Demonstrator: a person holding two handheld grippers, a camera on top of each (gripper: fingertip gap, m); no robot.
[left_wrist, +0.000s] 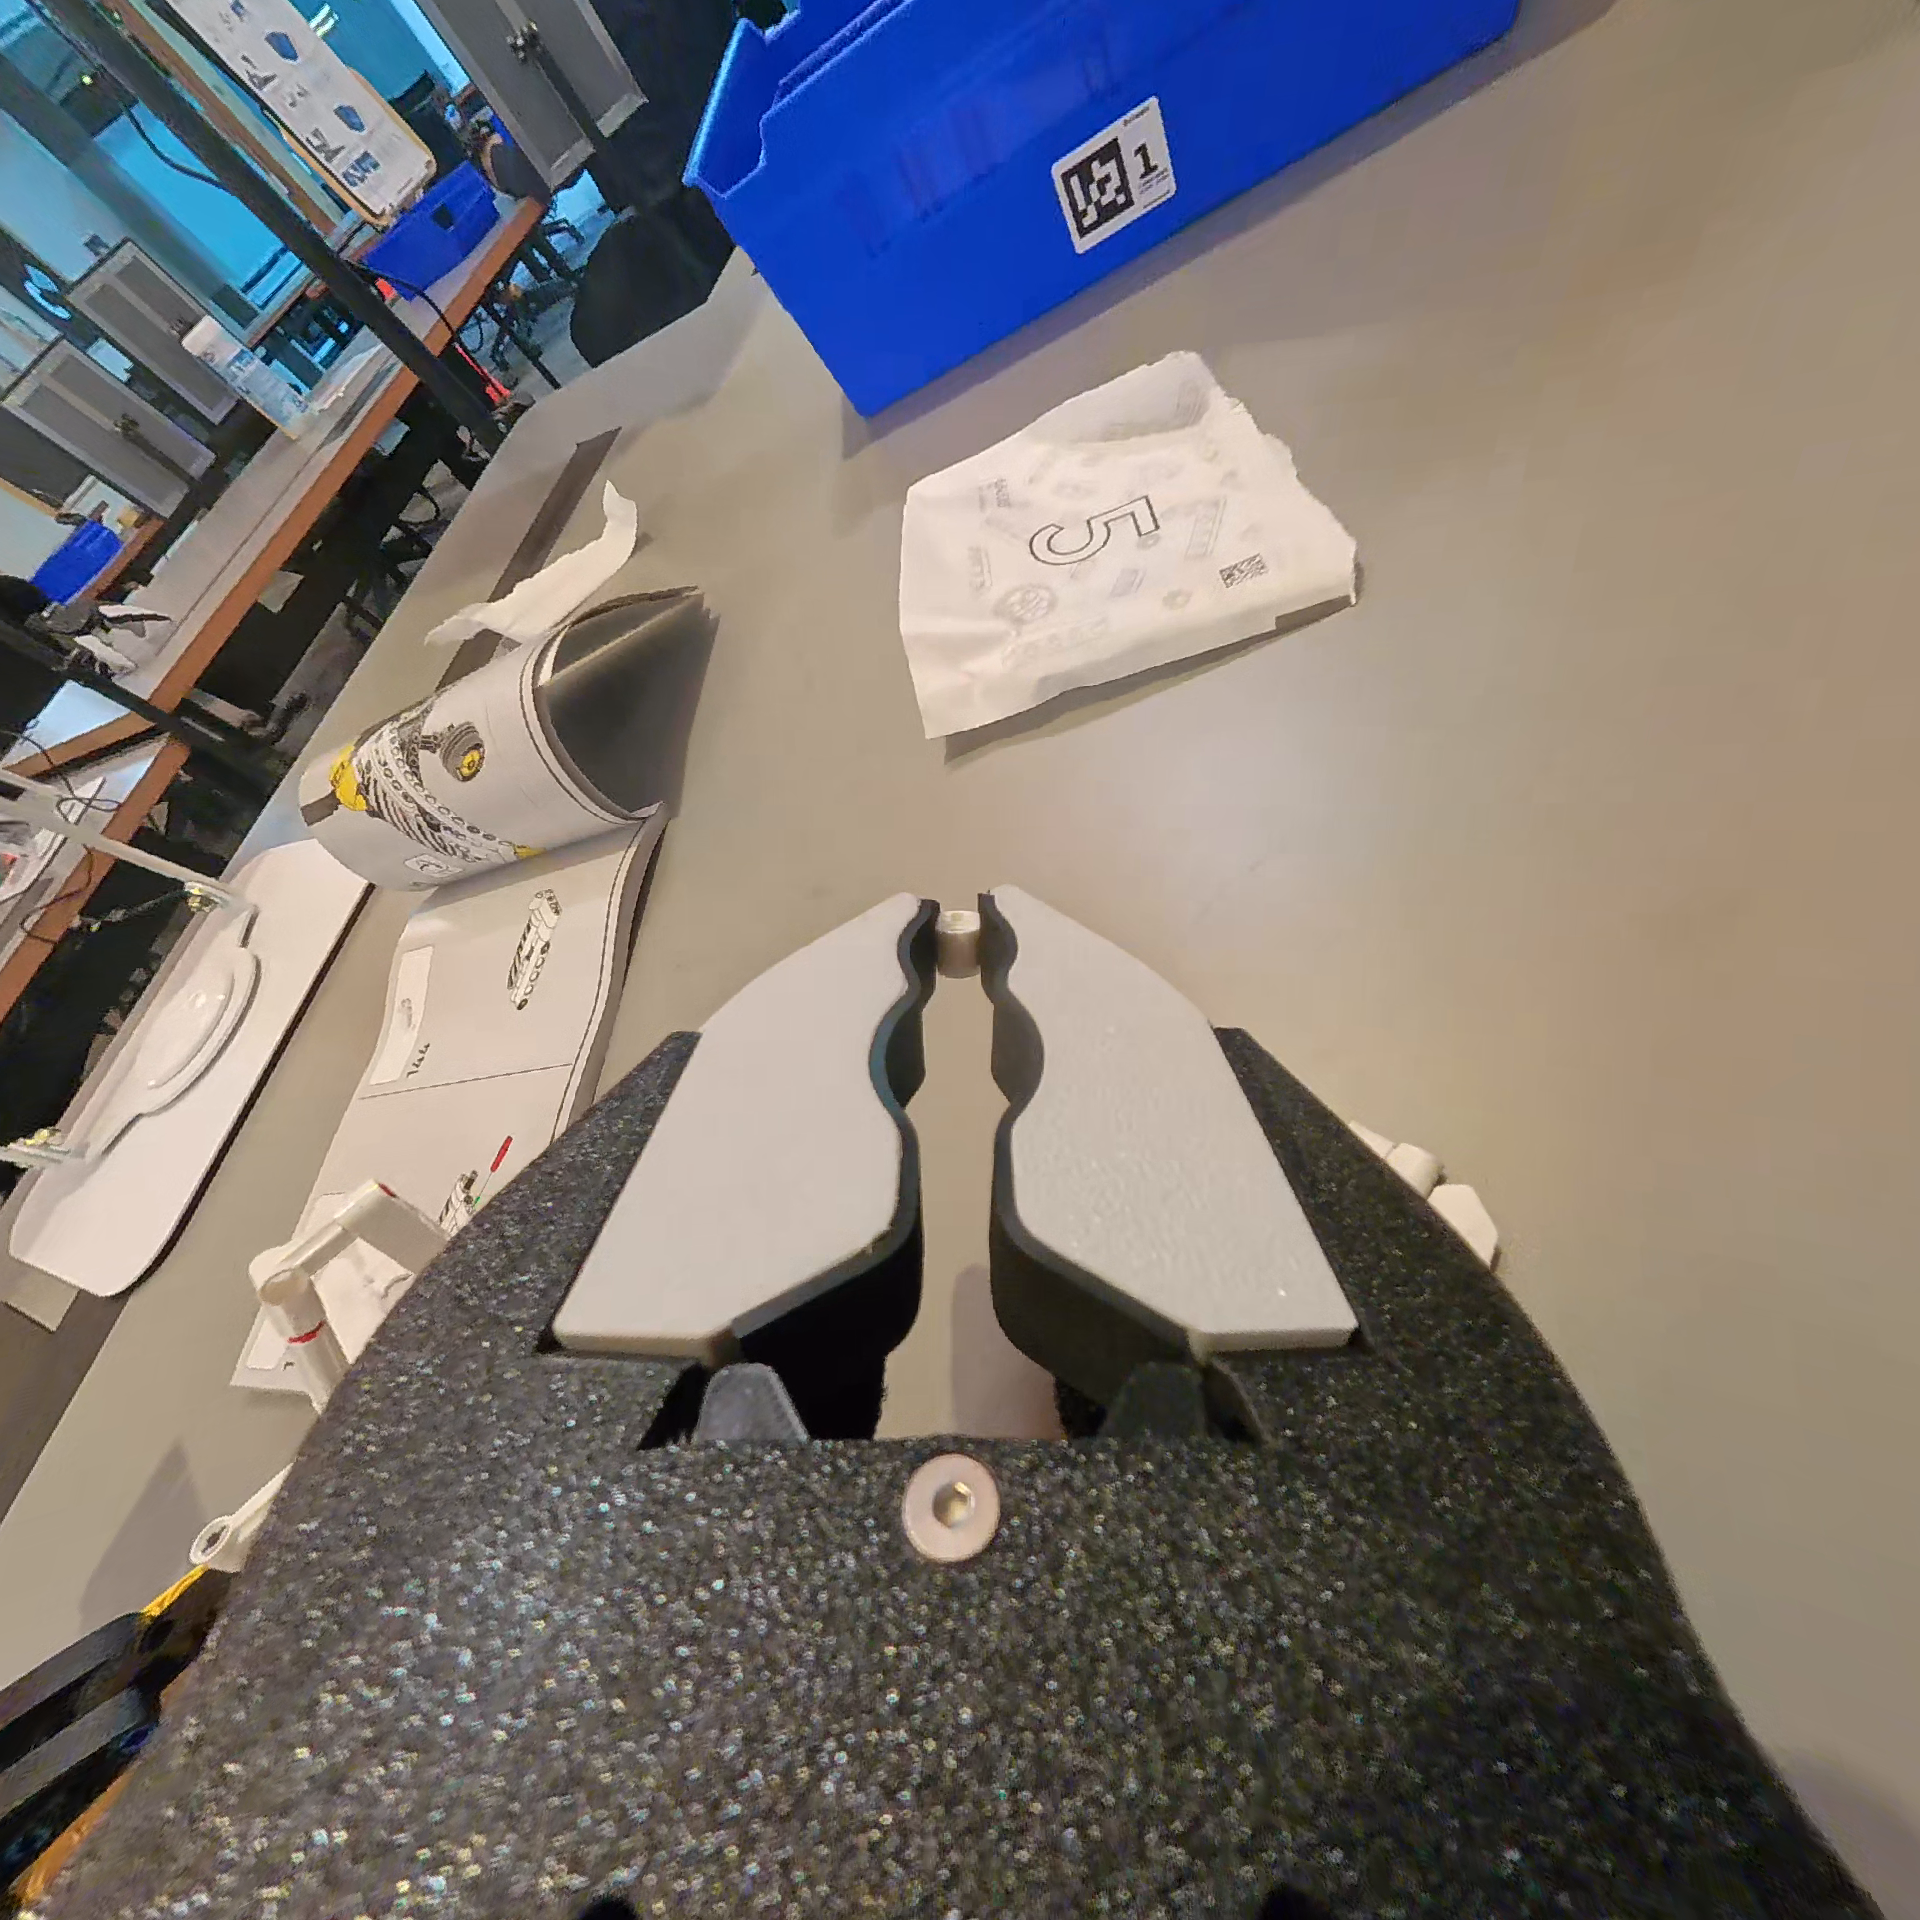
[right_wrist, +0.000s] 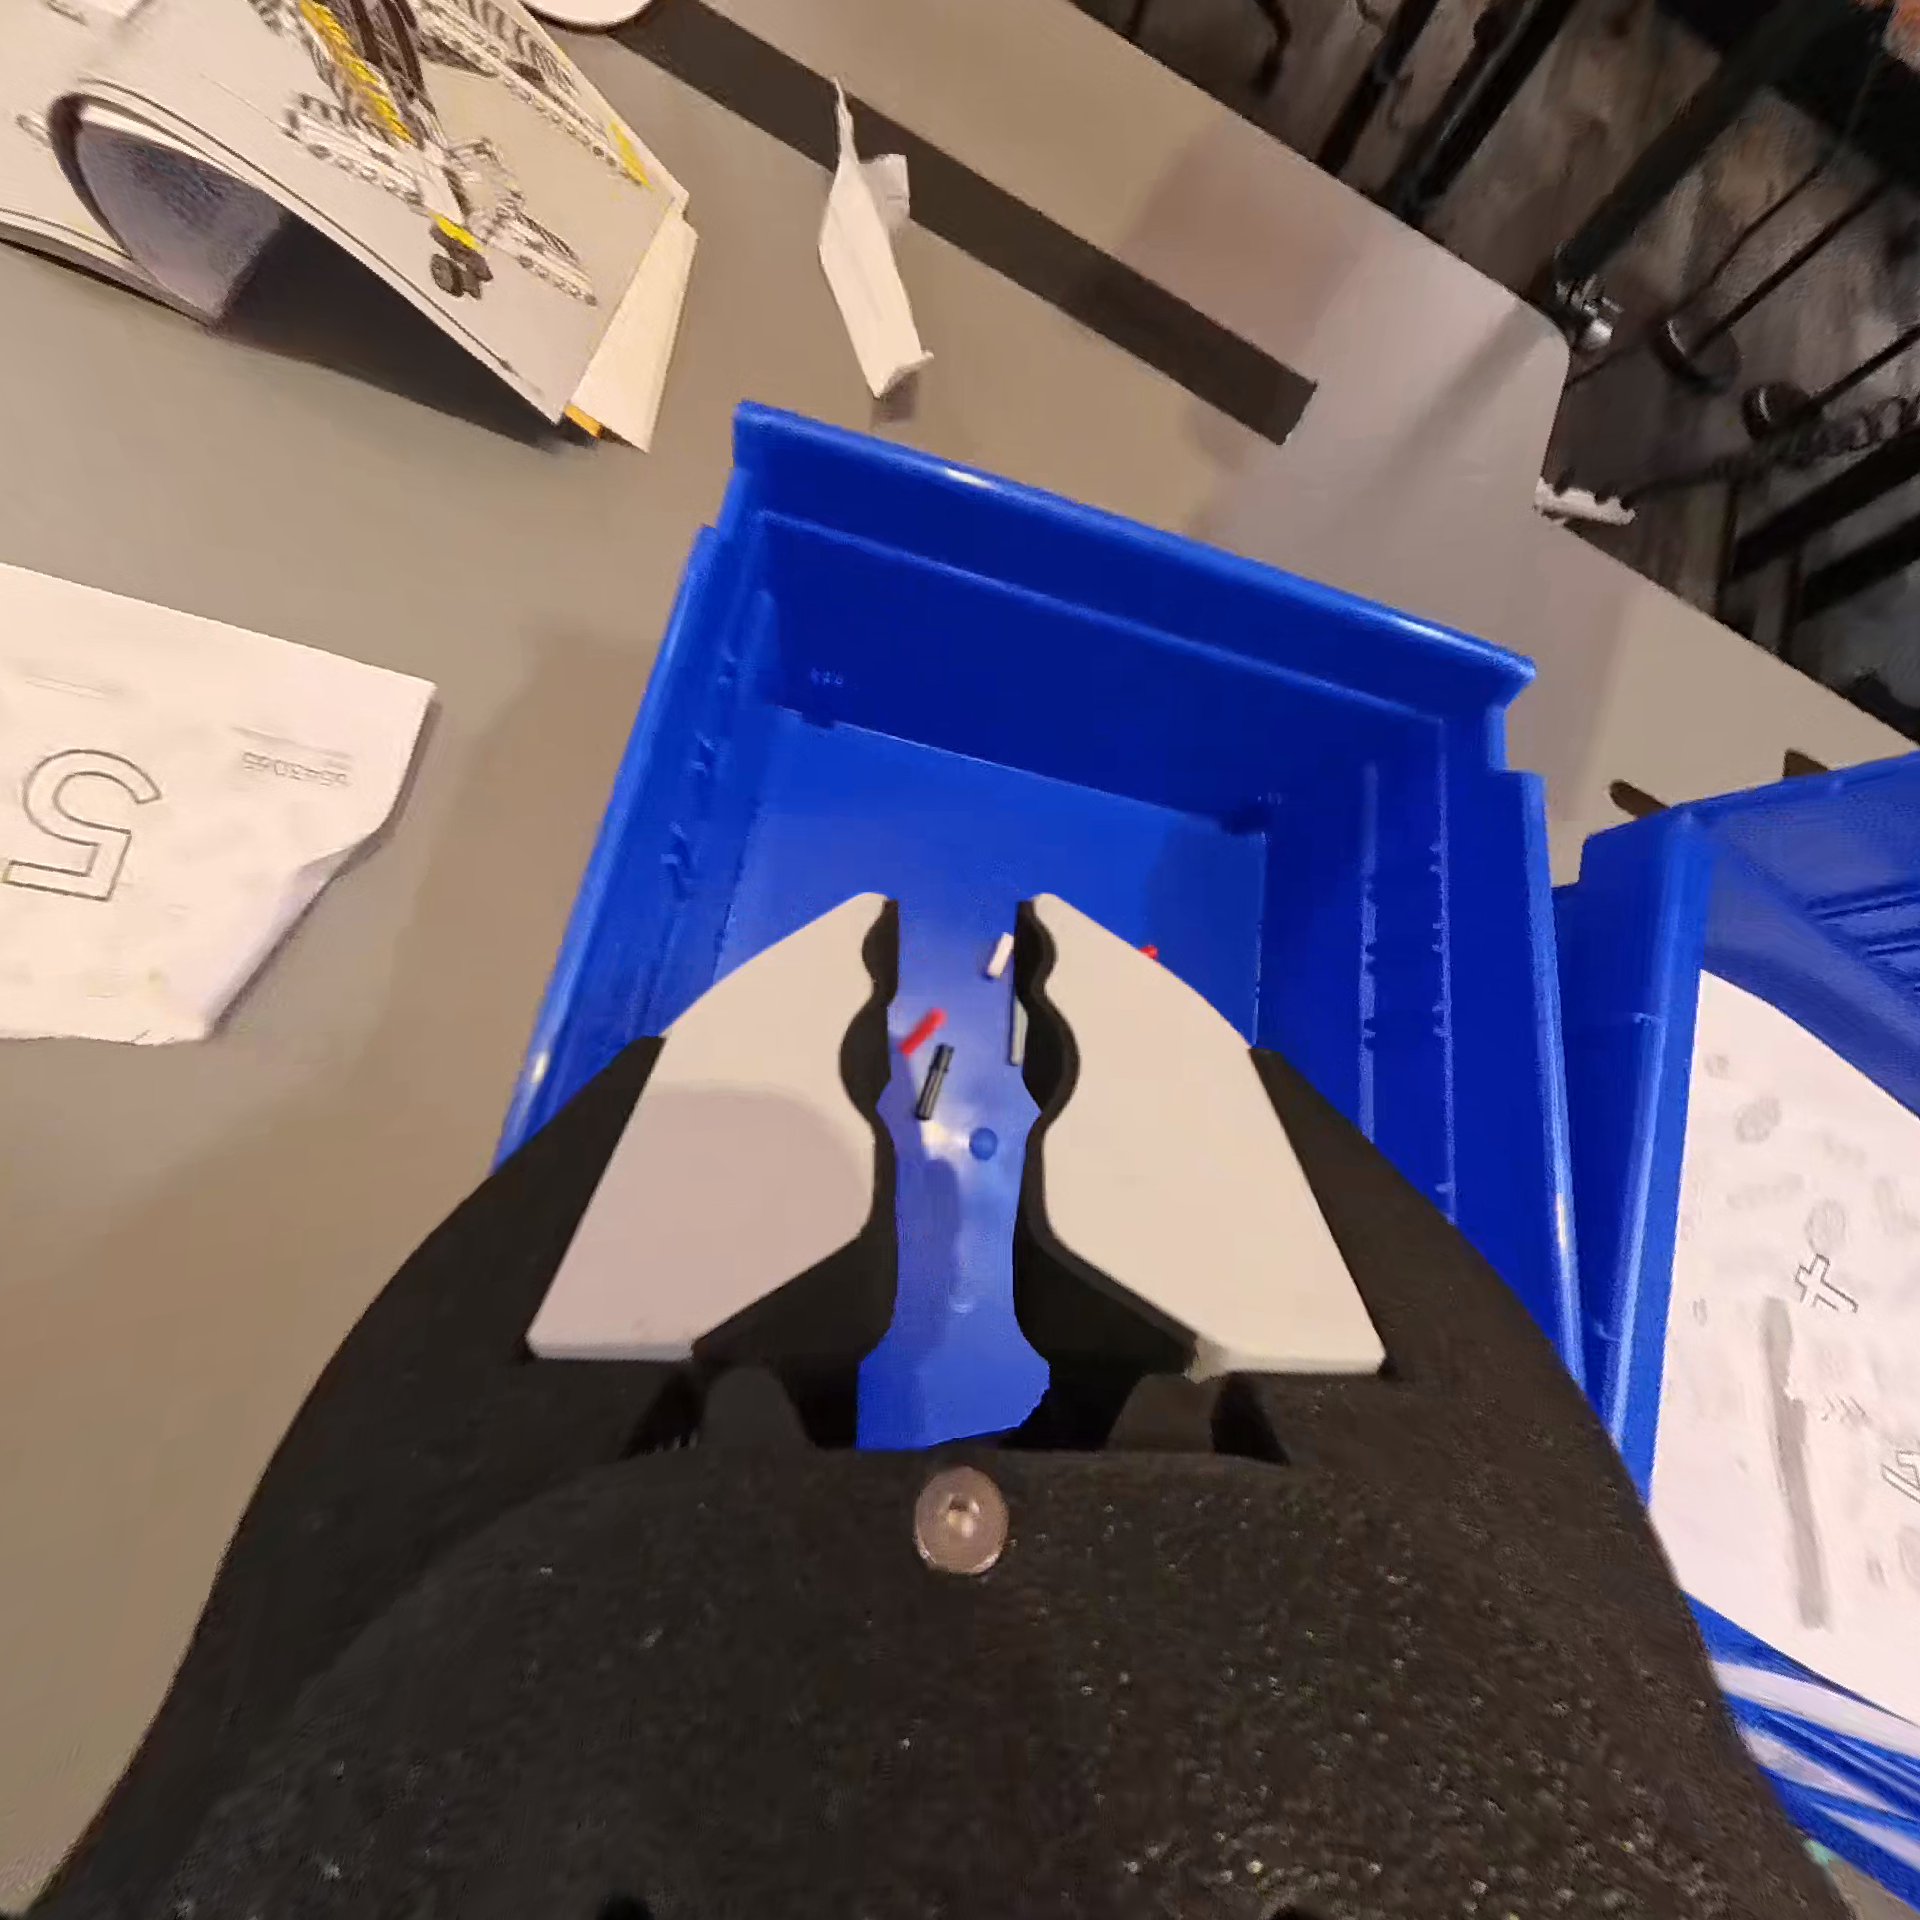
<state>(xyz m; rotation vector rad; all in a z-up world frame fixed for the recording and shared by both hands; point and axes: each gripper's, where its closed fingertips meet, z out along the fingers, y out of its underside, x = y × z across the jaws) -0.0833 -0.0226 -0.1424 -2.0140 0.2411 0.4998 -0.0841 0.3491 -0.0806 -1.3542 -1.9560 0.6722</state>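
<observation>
Above grey table (left_wrist: 1455, 935), bushing (left_wrist: 957, 943) between left tongs (left_wrist: 954, 906).

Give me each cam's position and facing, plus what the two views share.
Left wrist: sits on the left gripper, low over the table, facing the printed sheet and a blue bin; own fingers pinch a small grey bush.
Right wrist: sits on the right gripper, looking down into the blue bin at small pins; own fingers apart, holding nothing.
Shared: sheet, open booklet, bin, table.
</observation>
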